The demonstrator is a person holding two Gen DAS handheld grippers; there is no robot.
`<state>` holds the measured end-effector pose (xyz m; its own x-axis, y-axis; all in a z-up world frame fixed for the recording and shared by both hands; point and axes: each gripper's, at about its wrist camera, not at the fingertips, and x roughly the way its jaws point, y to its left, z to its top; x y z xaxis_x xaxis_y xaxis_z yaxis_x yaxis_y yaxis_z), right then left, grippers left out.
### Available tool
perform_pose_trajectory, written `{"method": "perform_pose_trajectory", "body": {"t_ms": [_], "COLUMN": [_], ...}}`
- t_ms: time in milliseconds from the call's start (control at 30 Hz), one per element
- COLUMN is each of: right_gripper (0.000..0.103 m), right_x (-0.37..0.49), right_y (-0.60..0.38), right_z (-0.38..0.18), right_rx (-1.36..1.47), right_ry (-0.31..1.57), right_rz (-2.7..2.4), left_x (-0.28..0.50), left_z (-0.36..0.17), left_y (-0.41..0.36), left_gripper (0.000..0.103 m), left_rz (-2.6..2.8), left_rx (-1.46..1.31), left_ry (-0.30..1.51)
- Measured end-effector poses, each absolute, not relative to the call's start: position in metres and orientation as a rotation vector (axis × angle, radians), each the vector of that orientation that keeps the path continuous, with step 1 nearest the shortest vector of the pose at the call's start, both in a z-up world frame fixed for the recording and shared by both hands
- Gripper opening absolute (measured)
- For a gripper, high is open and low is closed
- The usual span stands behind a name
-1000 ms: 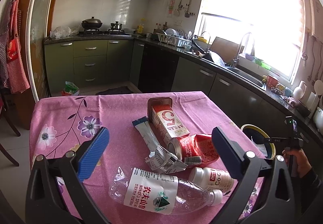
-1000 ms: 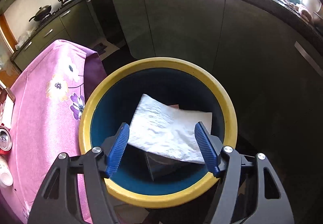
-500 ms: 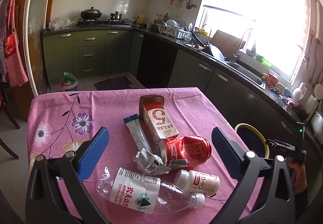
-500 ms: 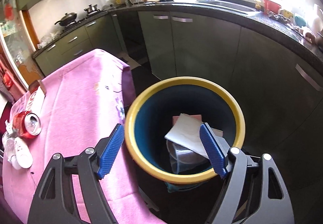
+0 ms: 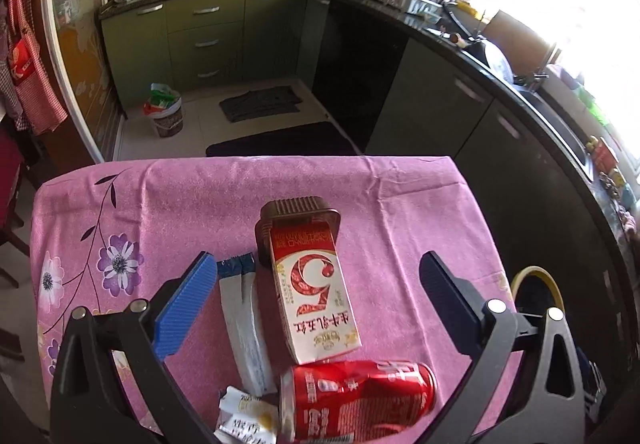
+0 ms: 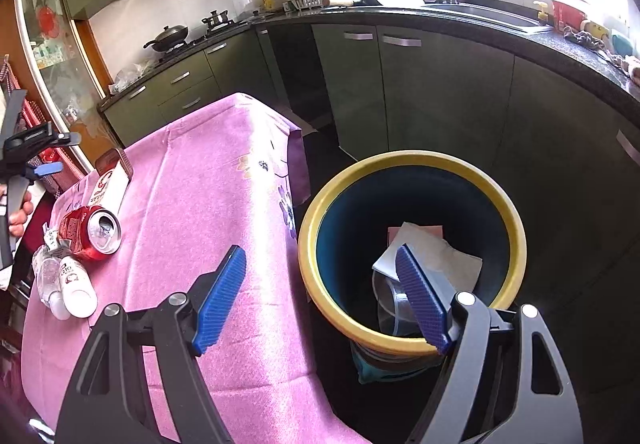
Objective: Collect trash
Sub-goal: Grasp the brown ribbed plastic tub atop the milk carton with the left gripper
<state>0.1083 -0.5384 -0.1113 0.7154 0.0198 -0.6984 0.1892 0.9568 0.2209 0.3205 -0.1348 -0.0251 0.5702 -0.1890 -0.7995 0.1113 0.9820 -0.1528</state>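
Note:
My left gripper (image 5: 316,304) is open and empty, hovering over a red-and-white milk carton (image 5: 316,296) lying on the pink tablecloth (image 5: 200,199). A brown plastic tray (image 5: 298,219) lies behind the carton, a blue-white wrapper (image 5: 246,324) to its left, a red cola can (image 5: 356,400) and crumpled foil (image 5: 244,420) in front. My right gripper (image 6: 320,300) is open and empty above the gap between table and yellow-rimmed bin (image 6: 412,163), which holds white paper (image 6: 440,256). The right wrist view also shows the can (image 6: 90,232), a small white bottle (image 6: 76,284) and the carton (image 6: 108,183).
Dark green kitchen cabinets (image 6: 440,91) stand close behind the bin. The bin's rim (image 5: 536,276) shows off the table's right edge. A small bucket (image 5: 164,111) and floor mats (image 5: 260,107) lie on the floor beyond the table. The other hand-held gripper (image 6: 28,159) shows at far left.
My left gripper moved forward and lower over the carton; the clear water bottle left its view. My right gripper pulled back and swung left from above the bin toward the table edge.

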Motion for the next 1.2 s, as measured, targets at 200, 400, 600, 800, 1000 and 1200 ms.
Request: {"method": "perform_pose_trajectory", "body": {"t_ms": [200, 400, 600, 800, 1000, 1200], "right_gripper": [0.077, 0.077, 0.077, 0.077, 0.077, 0.077], "right_x": [0.107, 0.110, 0.109, 0.106, 0.105, 0.105], "right_y": [-0.543, -0.544, -0.542, -0.544, -0.542, -0.540], "right_z": [-0.117, -0.119, -0.123, -0.124, -0.126, -0.125], "right_rx": [0.306, 0.317, 0.317, 0.328, 0.327, 0.324], "right_ry": [0.768, 0.769, 0.773, 0.772, 0.774, 0.774], "right_rz": [-0.079, -0.054, -0.042, -0.039, -0.036, -0.030], "left_x": [0.351, 0.368, 0.385, 0.391, 0.389, 0.383], "left_z": [-0.051, -0.067, -0.075, -0.081, -0.075, -0.058], "left_y": [-0.144, -0.150, -0.153, -0.149, -0.146, -0.144], "left_gripper": [0.097, 0.096, 0.079, 0.069, 0.068, 0.068], "left_rz": [-0.087, -0.046, -0.035, -0.033, -0.045, -0.063], "left_rx": [-0.090, -0.095, -0.093, -0.114, -0.124, -0.129], "left_ry": [1.026, 1.069, 1.086, 1.104, 1.067, 0.999]}}
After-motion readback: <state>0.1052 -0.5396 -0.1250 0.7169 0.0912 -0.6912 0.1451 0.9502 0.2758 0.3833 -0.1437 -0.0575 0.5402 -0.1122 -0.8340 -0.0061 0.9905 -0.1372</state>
